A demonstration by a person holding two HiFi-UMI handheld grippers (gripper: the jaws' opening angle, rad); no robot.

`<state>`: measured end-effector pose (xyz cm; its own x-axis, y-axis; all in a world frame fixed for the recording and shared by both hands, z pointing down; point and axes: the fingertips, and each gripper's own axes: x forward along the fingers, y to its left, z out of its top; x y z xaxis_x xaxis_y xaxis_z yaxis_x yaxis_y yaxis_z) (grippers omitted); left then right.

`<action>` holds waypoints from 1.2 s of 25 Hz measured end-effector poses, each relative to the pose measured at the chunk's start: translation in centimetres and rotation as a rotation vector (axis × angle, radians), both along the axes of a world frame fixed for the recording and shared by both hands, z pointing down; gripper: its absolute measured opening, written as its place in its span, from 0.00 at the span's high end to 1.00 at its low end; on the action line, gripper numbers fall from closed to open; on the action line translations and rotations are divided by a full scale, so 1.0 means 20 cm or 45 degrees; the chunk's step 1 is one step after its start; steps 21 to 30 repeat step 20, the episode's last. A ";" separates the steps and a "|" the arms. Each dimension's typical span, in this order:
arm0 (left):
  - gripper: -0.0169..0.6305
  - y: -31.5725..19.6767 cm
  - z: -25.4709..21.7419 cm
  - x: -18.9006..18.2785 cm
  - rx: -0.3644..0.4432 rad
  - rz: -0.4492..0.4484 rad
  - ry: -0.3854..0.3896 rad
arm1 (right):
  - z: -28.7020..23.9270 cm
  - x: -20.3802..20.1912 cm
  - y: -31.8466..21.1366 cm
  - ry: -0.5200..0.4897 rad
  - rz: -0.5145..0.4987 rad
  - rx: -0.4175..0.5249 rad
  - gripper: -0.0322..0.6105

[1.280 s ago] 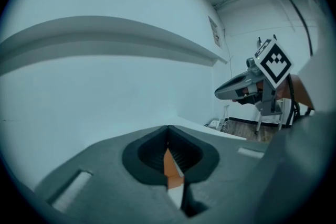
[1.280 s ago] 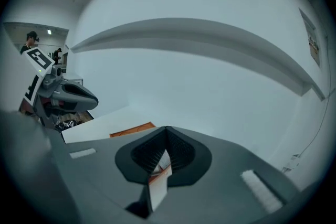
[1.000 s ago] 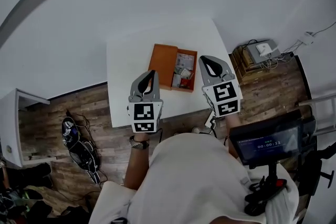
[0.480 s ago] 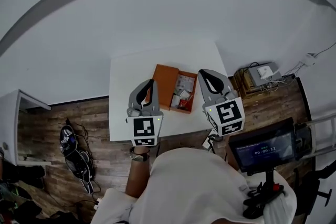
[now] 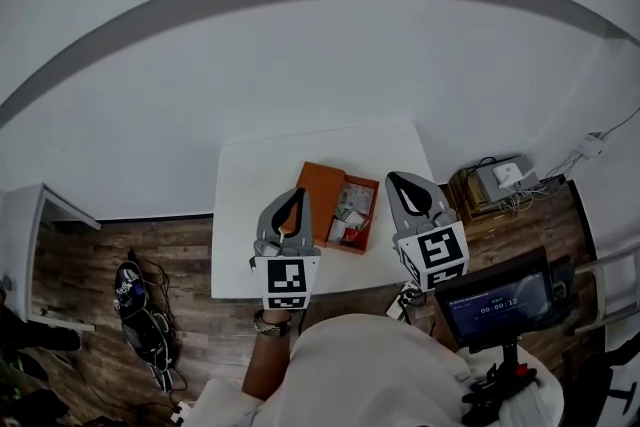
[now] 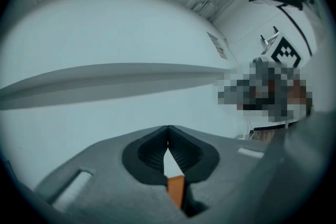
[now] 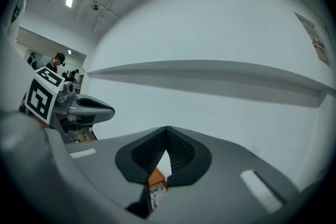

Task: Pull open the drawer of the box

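Left gripper (image 5: 291, 198), lower centre-left of head view: jaws pressed together, nothing pinched, hanging above near edge of table (image 5: 245, 215). Orange box (image 5: 322, 187) at frame centre on white table, between both tools. Drawer (image 5: 352, 212) looks already slid out toward right, small items showing inside. Right gripper (image 5: 397, 180), just right of box: jaws also pressed together, empty. If more pull is needed: spread jaws first, steady box with left, pinch drawer rim with right, pull straight and slowly.
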<state>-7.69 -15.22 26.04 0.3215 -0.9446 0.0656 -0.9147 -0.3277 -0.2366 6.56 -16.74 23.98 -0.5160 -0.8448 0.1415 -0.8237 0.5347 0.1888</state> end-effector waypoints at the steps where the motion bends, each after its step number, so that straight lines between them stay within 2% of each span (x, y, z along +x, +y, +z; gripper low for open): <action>1: 0.96 0.00 0.00 0.00 -0.003 -0.002 0.001 | 0.00 0.00 0.00 -0.002 0.002 0.000 0.95; 30: 0.96 -0.03 0.07 -0.04 -0.037 0.002 0.018 | 0.08 -0.01 -0.03 0.019 0.005 -0.032 0.95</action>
